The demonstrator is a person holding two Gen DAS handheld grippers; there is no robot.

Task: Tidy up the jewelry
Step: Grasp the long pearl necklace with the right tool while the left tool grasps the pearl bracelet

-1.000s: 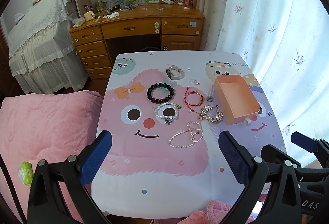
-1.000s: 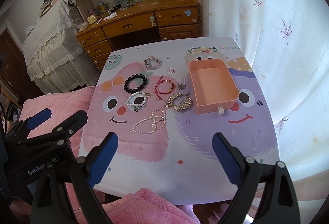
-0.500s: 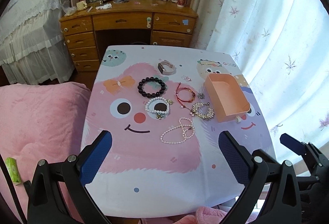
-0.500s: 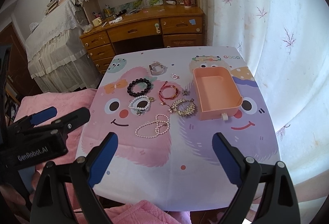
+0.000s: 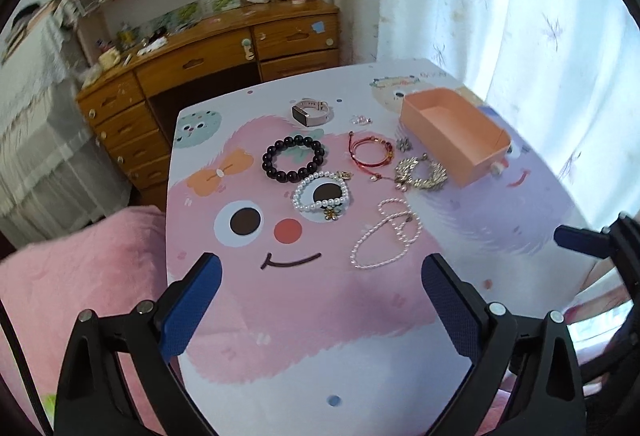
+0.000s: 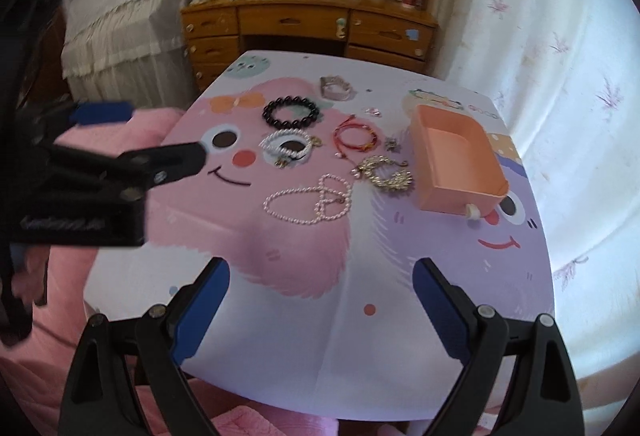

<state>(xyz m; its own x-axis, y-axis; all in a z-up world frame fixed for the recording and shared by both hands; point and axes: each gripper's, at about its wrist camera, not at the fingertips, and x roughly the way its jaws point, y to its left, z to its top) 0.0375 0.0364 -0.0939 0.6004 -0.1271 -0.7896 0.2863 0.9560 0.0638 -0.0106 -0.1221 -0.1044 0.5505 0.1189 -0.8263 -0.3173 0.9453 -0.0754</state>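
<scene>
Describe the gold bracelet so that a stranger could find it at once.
Start at the orange box on the cartoon table. The gold bracelet lies just beside its long wall, nearer the pearls. It alone is leafy gold metal; its neighbours are a red cord bracelet and a pearl necklace.

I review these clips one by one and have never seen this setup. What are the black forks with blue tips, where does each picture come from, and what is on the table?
No robot here: a person holds a two-finger tool in each hand, with a camera looking along its fingers. One picture is from the left hand-held gripper, the other from the right hand-held gripper. The blue parts are finger pads. Both stand open and hold nothing.

On the cartoon-print table lie a black bead bracelet, a white pearl bracelet, a red cord bracelet, a gold piece, a long pearl strand, a watch and an empty orange tray.
</scene>
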